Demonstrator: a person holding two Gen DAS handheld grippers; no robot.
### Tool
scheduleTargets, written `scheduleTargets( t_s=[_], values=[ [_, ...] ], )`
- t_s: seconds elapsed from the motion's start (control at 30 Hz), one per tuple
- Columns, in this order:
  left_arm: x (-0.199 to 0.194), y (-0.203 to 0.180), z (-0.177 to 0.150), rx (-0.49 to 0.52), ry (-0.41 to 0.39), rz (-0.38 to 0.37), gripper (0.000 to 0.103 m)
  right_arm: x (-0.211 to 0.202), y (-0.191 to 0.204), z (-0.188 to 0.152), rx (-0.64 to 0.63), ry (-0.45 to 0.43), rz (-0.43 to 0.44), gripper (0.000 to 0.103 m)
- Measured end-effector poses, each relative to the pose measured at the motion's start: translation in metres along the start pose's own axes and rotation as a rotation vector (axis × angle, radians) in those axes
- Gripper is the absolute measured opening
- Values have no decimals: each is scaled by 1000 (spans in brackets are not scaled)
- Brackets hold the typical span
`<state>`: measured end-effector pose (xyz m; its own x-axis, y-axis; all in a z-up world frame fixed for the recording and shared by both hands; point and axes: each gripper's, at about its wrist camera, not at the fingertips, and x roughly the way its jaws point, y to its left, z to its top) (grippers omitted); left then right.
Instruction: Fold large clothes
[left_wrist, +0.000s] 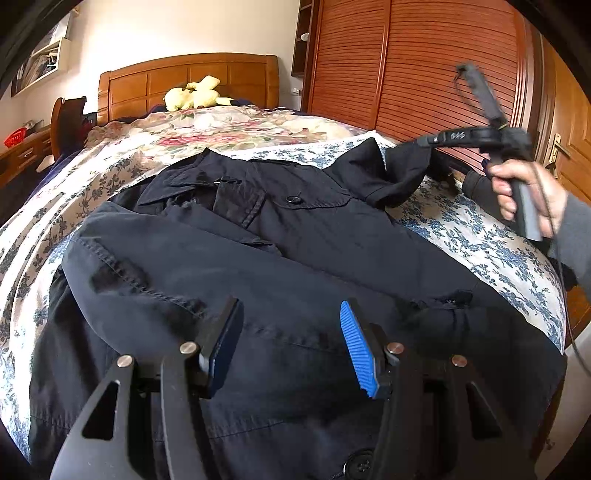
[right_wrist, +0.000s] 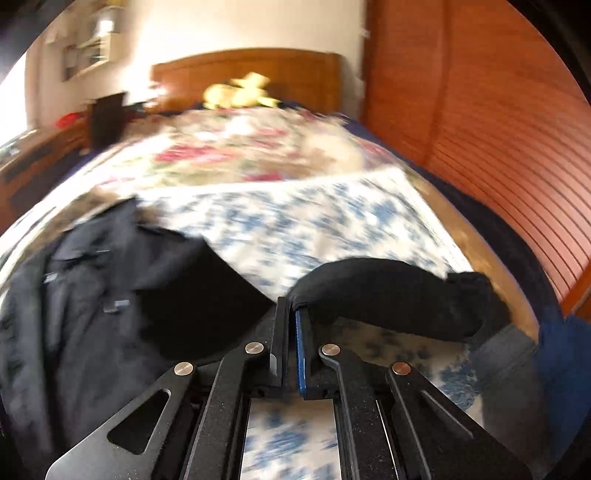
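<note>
Under my wide-open, empty left gripper (left_wrist: 290, 325) lay the coat (left_wrist: 258, 266), soft but heavy; my right gripper (right_wrist: 291, 310) pinched its sleeve (right_wrist: 388, 295) shut.

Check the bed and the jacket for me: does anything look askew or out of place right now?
Only the dark jacket looks askew: it lies rumpled across the bed, collar bunched. One sleeve is lifted, pinched in the right gripper. The left gripper hovers open over the jacket. Nothing is spilled or damaged.
</note>
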<state>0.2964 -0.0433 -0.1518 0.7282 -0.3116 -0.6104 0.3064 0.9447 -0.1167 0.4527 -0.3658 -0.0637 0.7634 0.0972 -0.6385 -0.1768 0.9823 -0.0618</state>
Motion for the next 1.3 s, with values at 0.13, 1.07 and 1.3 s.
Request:
scheduleTargets(
  t_s=[0.13, 1.07, 1.3],
  values=[
    [0, 2, 0, -8, 2, -2, 54, -30, 48, 1, -75, -29, 106, 1],
    [1, 2, -1, -4, 4, 4, 54, -29, 90, -94, -65, 195, 116, 2],
    [1, 2, -1, 4, 5, 8, 54, -60, 75, -81, -79, 130, 59, 37]
  ],
)
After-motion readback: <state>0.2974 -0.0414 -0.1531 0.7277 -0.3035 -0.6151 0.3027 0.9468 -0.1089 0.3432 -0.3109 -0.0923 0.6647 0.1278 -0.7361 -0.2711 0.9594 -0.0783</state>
